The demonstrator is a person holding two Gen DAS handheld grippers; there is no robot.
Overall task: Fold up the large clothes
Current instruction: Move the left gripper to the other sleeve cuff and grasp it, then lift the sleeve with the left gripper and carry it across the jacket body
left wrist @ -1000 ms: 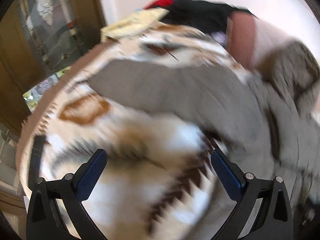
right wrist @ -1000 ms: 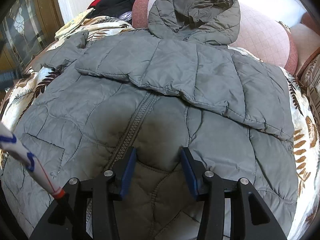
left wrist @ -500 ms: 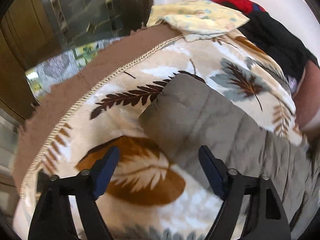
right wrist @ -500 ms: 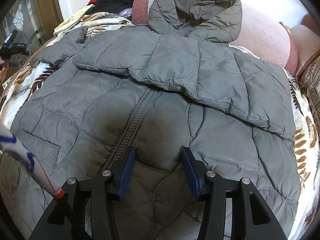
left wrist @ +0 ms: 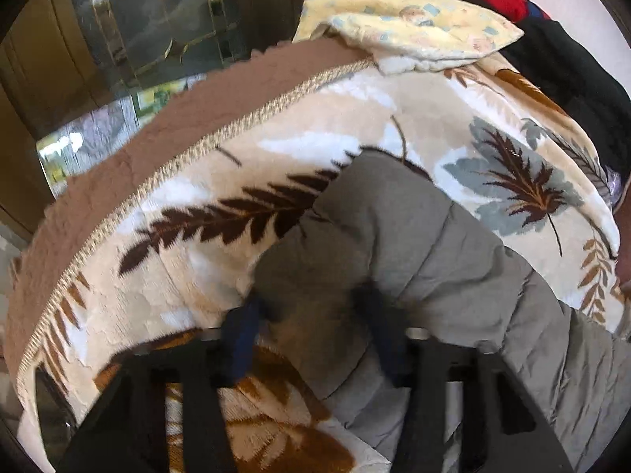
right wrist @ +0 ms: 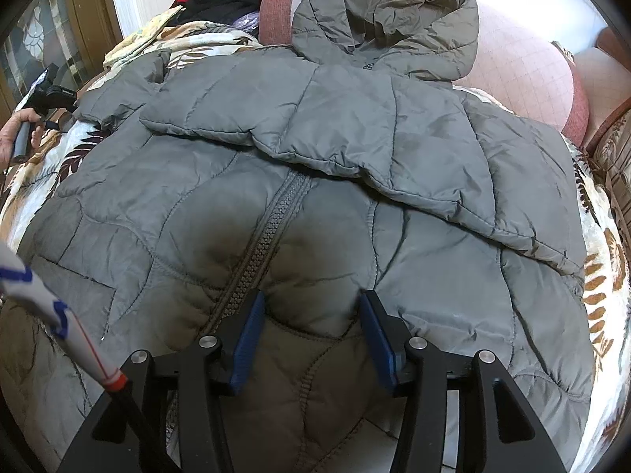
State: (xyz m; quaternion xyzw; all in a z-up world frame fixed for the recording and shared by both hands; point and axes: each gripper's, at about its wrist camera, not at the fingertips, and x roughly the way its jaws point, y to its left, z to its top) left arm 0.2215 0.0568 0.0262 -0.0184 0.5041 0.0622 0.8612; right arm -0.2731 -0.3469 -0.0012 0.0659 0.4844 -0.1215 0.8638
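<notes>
A grey quilted hooded jacket (right wrist: 394, 138) lies front up on a leaf-patterned blanket (left wrist: 236, 165), its hood (right wrist: 386, 12) against the cushions. One sleeve (right wrist: 323, 134) is folded across the chest. The other sleeve (left wrist: 394, 236) stretches out to the blanket's edge. My left gripper (left wrist: 311, 315) is closing on that sleeve's end, and the blurred pads touch the fabric on both sides. In the right wrist view the left gripper (right wrist: 51, 90) is small at far left, held in a hand (right wrist: 15, 130). My right gripper (right wrist: 311, 315) stands half open on the jacket front beside the zipper (right wrist: 276, 213), with a puff of fabric between its fingers.
A pale yellow cloth (left wrist: 414, 27) and a pile of dark and red clothes (left wrist: 572, 71) lie at the blanket's far end. Pink cushions (right wrist: 524, 79) stand behind the hood. A wooden glass-fronted cabinet (left wrist: 138, 19) stands past the blanket's brown hem (left wrist: 138, 149). A white striped rod (right wrist: 59, 315) crosses the lower left.
My left gripper has swung from over the blanket down onto the sleeve's end, and its jaws have narrowed from wide to close around the fabric. The right gripper and jacket have stayed put.
</notes>
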